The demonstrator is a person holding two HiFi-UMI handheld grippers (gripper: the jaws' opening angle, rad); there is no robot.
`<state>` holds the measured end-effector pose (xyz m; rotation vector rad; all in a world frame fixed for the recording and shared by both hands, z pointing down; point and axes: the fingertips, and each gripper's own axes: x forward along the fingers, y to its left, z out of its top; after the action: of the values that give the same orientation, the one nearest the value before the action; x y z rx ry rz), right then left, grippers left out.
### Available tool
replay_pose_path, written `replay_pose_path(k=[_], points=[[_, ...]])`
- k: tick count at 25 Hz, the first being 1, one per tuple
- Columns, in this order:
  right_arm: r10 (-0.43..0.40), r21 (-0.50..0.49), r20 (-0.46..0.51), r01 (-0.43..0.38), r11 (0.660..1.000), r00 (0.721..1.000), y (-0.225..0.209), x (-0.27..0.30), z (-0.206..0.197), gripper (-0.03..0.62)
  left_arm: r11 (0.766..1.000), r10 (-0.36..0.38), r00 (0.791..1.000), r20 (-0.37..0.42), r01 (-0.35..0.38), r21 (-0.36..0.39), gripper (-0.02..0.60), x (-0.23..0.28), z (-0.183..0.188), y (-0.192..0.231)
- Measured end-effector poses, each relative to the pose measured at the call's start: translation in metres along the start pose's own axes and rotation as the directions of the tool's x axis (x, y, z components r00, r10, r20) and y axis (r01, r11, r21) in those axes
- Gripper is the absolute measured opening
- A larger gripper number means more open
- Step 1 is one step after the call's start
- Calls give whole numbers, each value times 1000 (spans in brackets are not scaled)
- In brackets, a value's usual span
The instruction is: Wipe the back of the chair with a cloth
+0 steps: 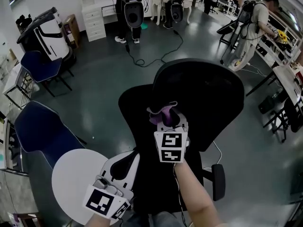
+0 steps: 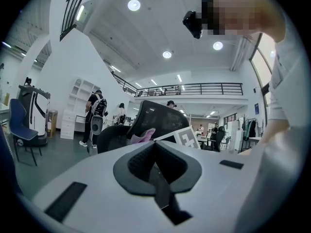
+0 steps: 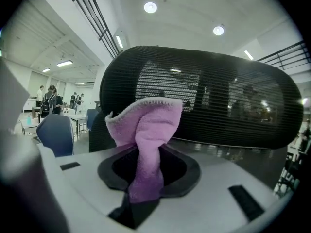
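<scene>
At the far left, a blue chair (image 1: 42, 131) and a round white surface (image 1: 71, 174) stand clear of the work and seem to play no part in it. Over that surface's edge the left gripper (image 2: 155, 154) hangs low and back. Its jaws are pressed together on nothing, probably parked there so it does not get in the way of the wiping. In the head view its tips are lost against the dark chair behind them. Further right, the right gripper (image 3: 143, 174) reaches forward, clenched on the lower end of a pink cloth (image 3: 146, 130). The free end stands up above the jaws in a loose fold, so soft cloth rather than plastic would meet the chair first. Directly ahead of the cloth is the black mesh chair back (image 3: 218, 101), and the cloth is raised to about the height of its lower half, which looks like the start of a wiping pass. No view shows whether the cloth is touching the mesh or only just in front of it, because the gripper hides the gap from above. The chair's base is hidden, and only one armrest (image 1: 218, 181) shows. At the far right, a person (image 1: 251, 27) at a bench is cut off by the edge of the picture.
</scene>
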<state>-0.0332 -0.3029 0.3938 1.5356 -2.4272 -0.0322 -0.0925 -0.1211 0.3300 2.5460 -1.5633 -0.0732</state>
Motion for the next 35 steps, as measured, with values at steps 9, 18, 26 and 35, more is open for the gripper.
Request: replay_pose_path(k=[9, 18, 26, 35], points=[[-55, 43, 2, 55, 998, 998, -33, -2, -9, 104, 1000, -2, 1000, -5, 2, -6, 11, 6, -7, 2], [-183, 73, -22, 184, 980, 983, -108, -24, -26, 104, 999, -51, 998, -23, 51, -4, 11, 27, -15, -19], [-304, 89, -63, 309, 947, 951, -179, -51, -48, 104, 994, -109, 994, -30, 110, 6, 11, 48, -15, -43], [-376, 100, -99, 385, 917, 921, -224, -76, -74, 104, 987, -160, 987, -31, 161, 27, 11, 67, -15, -68]])
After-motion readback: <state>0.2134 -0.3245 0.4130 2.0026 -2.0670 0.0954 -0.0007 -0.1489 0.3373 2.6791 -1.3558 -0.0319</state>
